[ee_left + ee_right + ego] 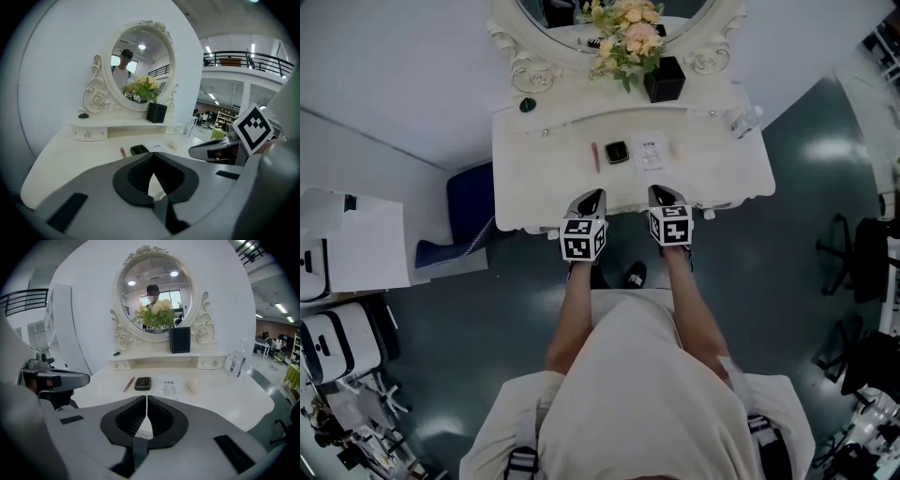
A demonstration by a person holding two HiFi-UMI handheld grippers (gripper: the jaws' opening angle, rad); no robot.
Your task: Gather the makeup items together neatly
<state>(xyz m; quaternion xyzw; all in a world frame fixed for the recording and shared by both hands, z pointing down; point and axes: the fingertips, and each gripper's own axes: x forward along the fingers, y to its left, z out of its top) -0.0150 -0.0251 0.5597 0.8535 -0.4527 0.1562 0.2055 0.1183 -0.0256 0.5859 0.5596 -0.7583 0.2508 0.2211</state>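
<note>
Four makeup items lie in a row on the white vanity table [534,187]: a thin pink stick [593,156], a black compact [617,152], a clear packet [649,152] and a pale puff [678,148]. The right gripper view shows the same stick [129,384], compact [142,383], packet [168,385] and puff [193,385]. My left gripper [591,197] and right gripper [664,193] hover side by side over the table's front edge, short of the items. Both are shut and hold nothing.
An oval mirror [609,19], a flower bouquet [626,37] and a black box [665,80] stand at the back. A clear bottle [748,120] is at the right end, a small green object [526,105] at the left. A blue stool [469,211] stands left of the table.
</note>
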